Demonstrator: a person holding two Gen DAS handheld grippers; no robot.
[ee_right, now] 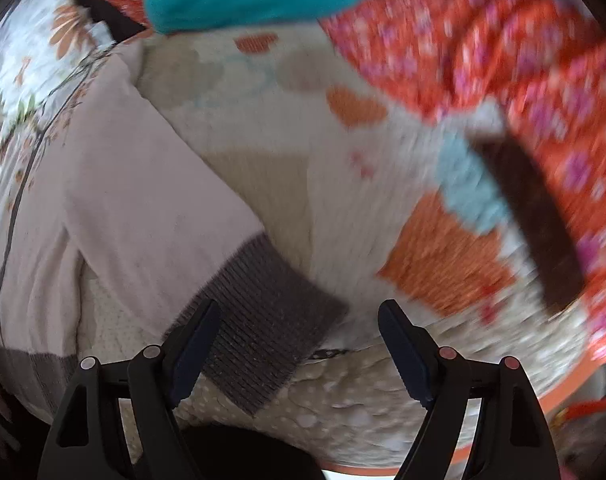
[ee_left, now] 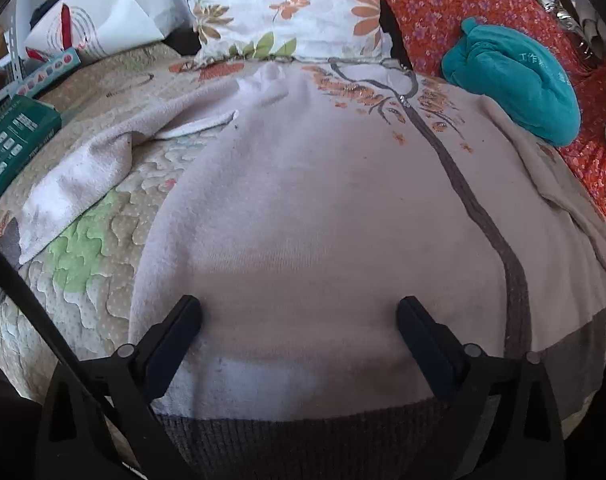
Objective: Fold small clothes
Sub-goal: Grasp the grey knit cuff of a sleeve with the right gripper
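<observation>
A pale pink knit sweater (ee_left: 311, 200) with a grey tree print and grey ribbed hem (ee_left: 303, 440) lies spread flat on the quilted bed. Its left sleeve (ee_left: 75, 176) stretches out to the left. My left gripper (ee_left: 299, 308) is open and hovers over the lower body of the sweater, just above the hem. In the right wrist view the sweater's right sleeve (ee_right: 143, 184) lies out diagonally, ending in a grey ribbed cuff (ee_right: 263, 324). My right gripper (ee_right: 299, 312) is open, its fingers astride the cuff, the left fingertip (ee_right: 207, 316) over the cuff's edge.
A floral pillow (ee_left: 287, 8), an orange flowered cloth (ee_left: 463, 4) and a teal bundle (ee_left: 515, 80) lie at the bed's far side. A green box (ee_left: 11, 140) and a white bag (ee_left: 103, 16) sit at the left. The quilt (ee_right: 343, 184) extends right of the sleeve.
</observation>
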